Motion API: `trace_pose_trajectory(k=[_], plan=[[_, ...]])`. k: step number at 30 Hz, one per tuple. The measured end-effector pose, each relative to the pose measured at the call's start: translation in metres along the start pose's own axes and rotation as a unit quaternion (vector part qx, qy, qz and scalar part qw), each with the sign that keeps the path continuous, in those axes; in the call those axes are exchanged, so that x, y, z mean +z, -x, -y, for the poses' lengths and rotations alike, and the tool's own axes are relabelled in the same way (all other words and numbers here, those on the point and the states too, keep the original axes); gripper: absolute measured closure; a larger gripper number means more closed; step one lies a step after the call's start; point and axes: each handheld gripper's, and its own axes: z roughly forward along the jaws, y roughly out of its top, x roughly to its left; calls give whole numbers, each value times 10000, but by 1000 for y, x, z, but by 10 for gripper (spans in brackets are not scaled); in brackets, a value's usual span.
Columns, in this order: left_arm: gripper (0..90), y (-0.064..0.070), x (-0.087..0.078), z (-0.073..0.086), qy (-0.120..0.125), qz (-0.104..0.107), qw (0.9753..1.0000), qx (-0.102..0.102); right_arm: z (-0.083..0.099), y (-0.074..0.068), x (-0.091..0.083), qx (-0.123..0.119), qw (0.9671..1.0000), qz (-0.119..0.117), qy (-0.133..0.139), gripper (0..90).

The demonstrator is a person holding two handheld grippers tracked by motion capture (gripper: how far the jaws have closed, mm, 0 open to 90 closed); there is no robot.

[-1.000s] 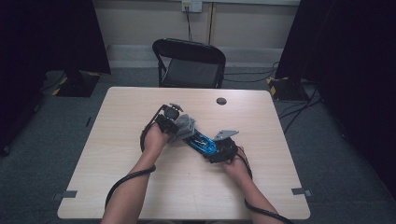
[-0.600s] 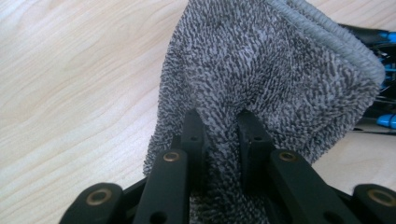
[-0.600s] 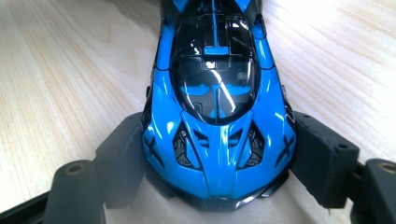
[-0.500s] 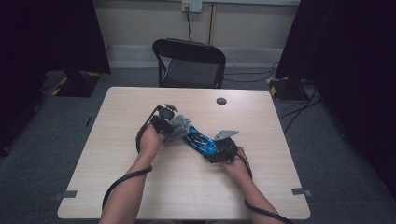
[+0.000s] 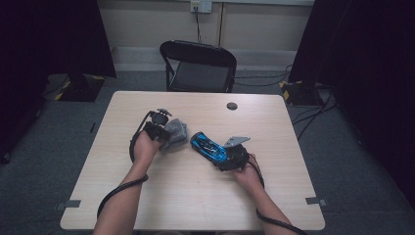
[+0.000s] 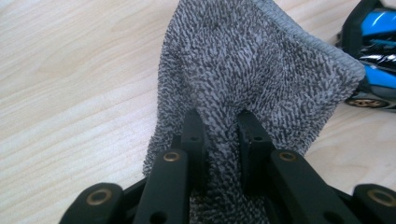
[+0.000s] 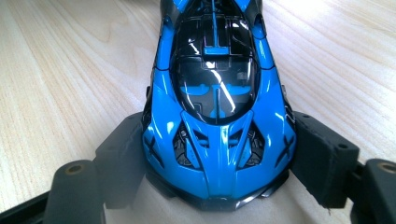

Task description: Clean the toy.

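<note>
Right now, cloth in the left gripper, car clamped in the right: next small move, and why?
Probably bring the grey cloth back across onto the blue toy car. The left gripper pinches it just beside the car's nose, apart from it, while the right gripper clamps the car's sides, steadying it for wiping.

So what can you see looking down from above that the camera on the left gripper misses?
From the high view alone: the chair behind the table, both forearms, and the right gripper clamped on the rear of the blue toy car. From the left gripper view alone: the grey cloth's looped weave and stitched edge, pinched between the left gripper jaws. Both show the cloth, part of the car and the wooden table.
</note>
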Motion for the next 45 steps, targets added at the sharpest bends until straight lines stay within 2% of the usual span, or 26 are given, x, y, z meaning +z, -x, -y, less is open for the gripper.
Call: trace_pose_trajectory(k=[5, 9, 15, 21, 26, 27, 29, 37, 40, 42, 45], plan=[[760, -3, -13, 2, 151, 36, 9999, -1, 0, 0, 0, 6, 10000, 2, 0, 255], [760, 2, -23, 0, 296, 98, 9994, 132, 0, 0, 0, 4, 10000, 2, 0, 255], [760, 28, -32, -7, 478, 378, 9971, 455, 0, 0, 0, 1, 10000, 2, -1, 256], [760, 61, -35, -15, 600, 579, 9926, 885, 0, 0, 0, 1, 10000, 3, 0, 255], [759, 87, -32, -17, 586, 647, 9886, 1225, 0, 0, 0, -2, 10000, 1, 1, 255], [760, 87, -32, -17, 586, 647, 9886, 1225, 0, 0, 0, -2, 10000, 1, 1, 255], [759, 99, -26, -16, 525, 714, 9867, 1361, 0, 0, 0, 1, 10000, 3, 0, 256], [759, 122, -13, -15, 426, 767, 9839, 1557, 0, 0, 0, 0, 10000, 2, -4, 255], [758, 133, -6, -16, 361, 689, 9821, 1718, 0, 0, 0, -7, 10000, 3, -1, 255], [757, 137, -3, -17, 354, 728, 9819, 1715, 0, 0, 0, -6, 10000, 2, -2, 256], [757, 146, 3, -18, 291, 678, 9801, 1841, 0, 0, 0, -1, 10000, 6, 0, 256]])
